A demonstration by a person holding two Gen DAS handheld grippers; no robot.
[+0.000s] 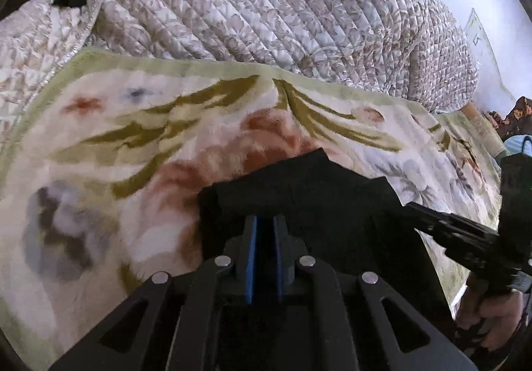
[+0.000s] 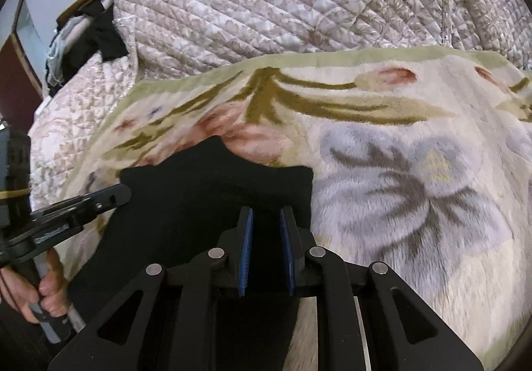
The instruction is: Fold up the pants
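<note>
Garment: black soft fabric pants (image 1: pixel 299 185), bunched and lifted, hanging over the plush floral blanket with green border (image 1: pixel 133 125) on the bed; upper edge peaked between the two grips.
Left gripper (image 1: pixel 265 228): blue pads nearly together, clenched on a fold of the black pants cloth running between them.
Right gripper (image 2: pixel 266 221): pads slightly wider apart, likewise grasping black cloth that fills the gap.
Other view of each: right tool seen from the left wrist at the right edge, held by a hand (image 1: pixel 492 314); left tool seen from the right wrist at the left edge, held by a hand (image 2: pixel 43 291). Both tools close beside each other on the same edge of cloth.
Backdrop: quilted beige patterned bedspread (image 1: pixel 266 5) heaped behind the blanket; a dark pile of clothes (image 2: pixel 99 28) at the far left.
Step in hand: probably carrying a gripped edge forward over the blanket to lay a fold.
Next move calls for: both grips kept level and taut, cloth lowered flat, edges lined up before letting go.
Risk: thin fabric slipping or sagging unevenly between the grips.
</note>
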